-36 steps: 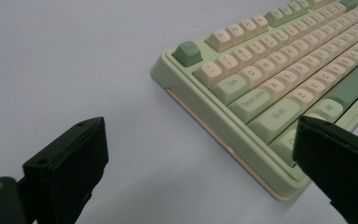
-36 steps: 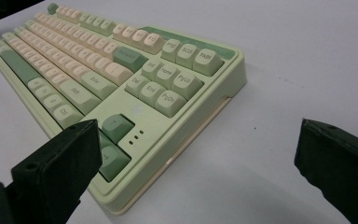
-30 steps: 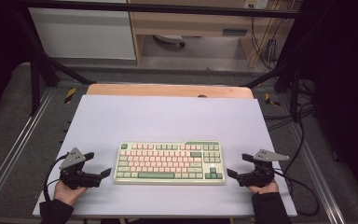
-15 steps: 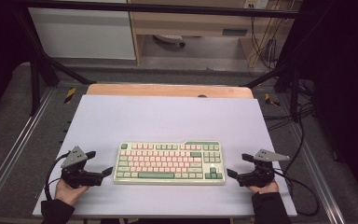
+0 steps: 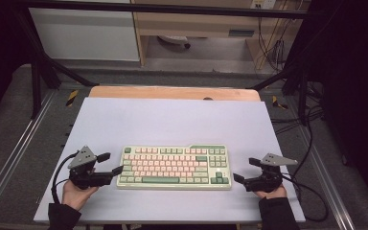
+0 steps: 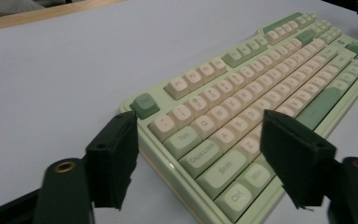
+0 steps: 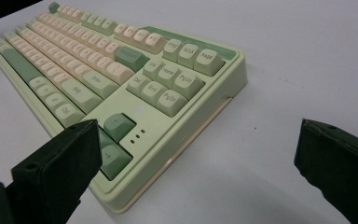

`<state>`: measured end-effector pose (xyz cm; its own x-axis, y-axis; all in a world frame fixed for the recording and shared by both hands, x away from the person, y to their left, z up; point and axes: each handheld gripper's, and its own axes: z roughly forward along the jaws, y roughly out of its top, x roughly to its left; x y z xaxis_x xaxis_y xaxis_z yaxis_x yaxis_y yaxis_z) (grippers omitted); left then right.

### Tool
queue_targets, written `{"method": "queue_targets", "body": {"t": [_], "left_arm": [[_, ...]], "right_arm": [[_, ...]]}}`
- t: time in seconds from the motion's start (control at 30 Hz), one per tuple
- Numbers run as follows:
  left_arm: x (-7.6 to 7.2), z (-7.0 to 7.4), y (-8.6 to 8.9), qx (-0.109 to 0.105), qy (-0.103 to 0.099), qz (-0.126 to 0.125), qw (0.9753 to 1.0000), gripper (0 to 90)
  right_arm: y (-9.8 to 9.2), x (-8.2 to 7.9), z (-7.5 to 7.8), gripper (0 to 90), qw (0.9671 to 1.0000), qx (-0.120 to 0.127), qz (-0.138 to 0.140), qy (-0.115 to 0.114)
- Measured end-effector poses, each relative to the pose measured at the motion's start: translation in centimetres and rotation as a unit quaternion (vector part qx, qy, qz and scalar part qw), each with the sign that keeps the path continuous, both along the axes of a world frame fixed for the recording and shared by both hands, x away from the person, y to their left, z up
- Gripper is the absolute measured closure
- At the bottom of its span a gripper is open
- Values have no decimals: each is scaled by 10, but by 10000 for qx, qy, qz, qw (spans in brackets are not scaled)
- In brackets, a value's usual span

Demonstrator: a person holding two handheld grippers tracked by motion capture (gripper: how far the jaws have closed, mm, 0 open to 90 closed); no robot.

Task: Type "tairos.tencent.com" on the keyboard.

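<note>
Table [image 5: 172,120]: pale lavender-grey top with a wooden strip along its far edge, set inside a dark metal frame.

Mechanical keyboard [image 5: 174,166]: light green case with cream, pink and green keycaps, lay flat near the table's front edge, roughly centred, long side parallel to that edge. It sat between the two grippers.

Left gripper [image 5: 111,164]: held in the person's left hand at the keyboard's left end, jaws spread wide and pointed at the short side. In the left gripper view the jaws framed the left-hand keys of the keyboard [image 6: 242,107], its near corner between them; whether the lower jaw tip touched the case could not be told for certain.

Right gripper [image 5: 246,170]: held in the right hand just beside the keyboard's right end, apart from it, jaws spread wide. In the right gripper view the arrow-key corner [image 7: 121,140] lay just beyond the left jaw.
</note>
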<state>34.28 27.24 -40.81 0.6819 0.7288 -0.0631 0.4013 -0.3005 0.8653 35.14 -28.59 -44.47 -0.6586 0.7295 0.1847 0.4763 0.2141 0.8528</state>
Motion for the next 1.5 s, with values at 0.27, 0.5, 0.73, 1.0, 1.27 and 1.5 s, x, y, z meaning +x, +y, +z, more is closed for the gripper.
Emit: {"method": "queue_targets", "body": {"t": [0.27, 0.5, 0.73, 1.0, 1.27, 1.5], "left_arm": [[3, 8, -26, 63, 45, -222, 9997, 466], [6, 10, -50, 121, 75, -416, 9990, 602], [12, 11, -70, 96, 164, -589, 9981, 733], [18, 9, -91, 206, 252, -642, 9974, 840], [27, 4, -107, 255, 355, -676, 9968, 900], [35, -6, -117, 438, 457, -639, 9959, 900]], "right_arm": [[0, 0, 0, 13, 10000, -16, 9, 1], [0, 0, 0, 13, 10000, -25, 11, -10], [1, 0, 0, 13, 10000, -41, 18, 0], [1, 0, 0, 13, 10000, -42, 15, -5], [1, 0, -1, 13, 10000, -58, 27, 0], [1, 0, -1, 13, 10000, -54, 36, 6]]}}
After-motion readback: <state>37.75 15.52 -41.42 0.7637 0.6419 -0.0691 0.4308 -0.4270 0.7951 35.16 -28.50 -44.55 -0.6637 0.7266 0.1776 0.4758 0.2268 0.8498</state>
